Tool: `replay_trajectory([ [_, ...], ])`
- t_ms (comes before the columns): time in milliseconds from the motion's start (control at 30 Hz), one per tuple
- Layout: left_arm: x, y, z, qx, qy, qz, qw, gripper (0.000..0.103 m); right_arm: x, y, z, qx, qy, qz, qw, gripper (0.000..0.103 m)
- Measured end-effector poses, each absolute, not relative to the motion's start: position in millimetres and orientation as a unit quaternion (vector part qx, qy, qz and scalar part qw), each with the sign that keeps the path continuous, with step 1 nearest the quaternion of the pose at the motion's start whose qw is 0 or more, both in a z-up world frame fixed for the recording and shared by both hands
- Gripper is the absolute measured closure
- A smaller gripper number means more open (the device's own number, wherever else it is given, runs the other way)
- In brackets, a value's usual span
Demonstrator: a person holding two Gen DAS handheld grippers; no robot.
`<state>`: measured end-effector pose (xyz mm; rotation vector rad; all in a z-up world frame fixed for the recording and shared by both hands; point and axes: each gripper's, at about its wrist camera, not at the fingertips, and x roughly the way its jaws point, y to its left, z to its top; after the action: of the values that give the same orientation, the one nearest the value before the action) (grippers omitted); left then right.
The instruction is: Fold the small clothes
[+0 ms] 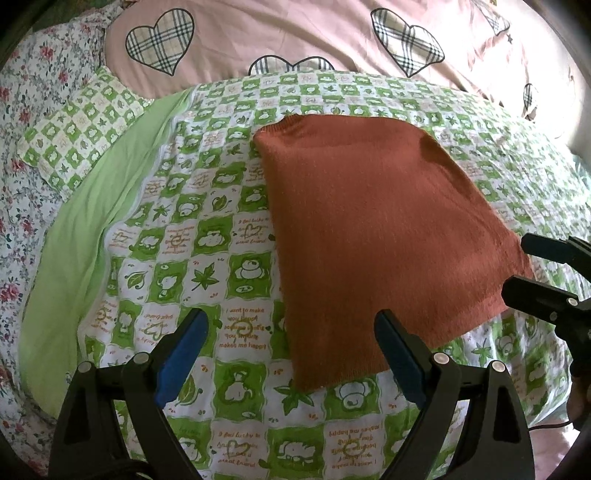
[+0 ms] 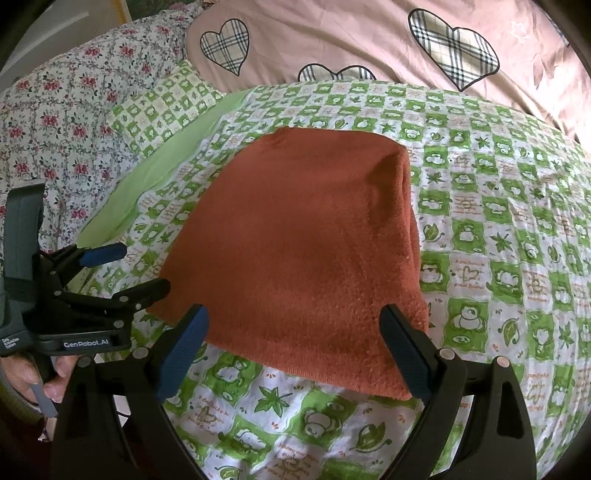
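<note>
Ahead of spread left fingers (image 1: 199, 325): folded sweater (image 1: 373, 236), untouched.

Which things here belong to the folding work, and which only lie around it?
For the job:
- rust-orange knit garment, folded flat
- left gripper, open
- right gripper, open

Only lying about:
- green checked quilt
- pink heart cover
- floral sheet
- small green checked pillow

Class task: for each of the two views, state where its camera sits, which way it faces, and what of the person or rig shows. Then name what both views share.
Left wrist: on the left gripper, facing forward over the green checked quilt; the right gripper enters at right.
Right wrist: on the right gripper, facing the rust-red folded garment; the left gripper and a hand show at left.
Shared: garment, quilt, pink heart-print cover.
</note>
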<state>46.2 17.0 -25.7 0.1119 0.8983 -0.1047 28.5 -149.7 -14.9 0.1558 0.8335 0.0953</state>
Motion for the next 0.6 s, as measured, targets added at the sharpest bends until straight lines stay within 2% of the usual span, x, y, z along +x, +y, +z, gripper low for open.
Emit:
replay_trajectory([
  [600,56.9,14.0,-18.5,0.034,0.423,-0.05,0.904,0.011,49.9,-150.3,-14.4,0.081,0.405,0.055,0.909,0.009],
])
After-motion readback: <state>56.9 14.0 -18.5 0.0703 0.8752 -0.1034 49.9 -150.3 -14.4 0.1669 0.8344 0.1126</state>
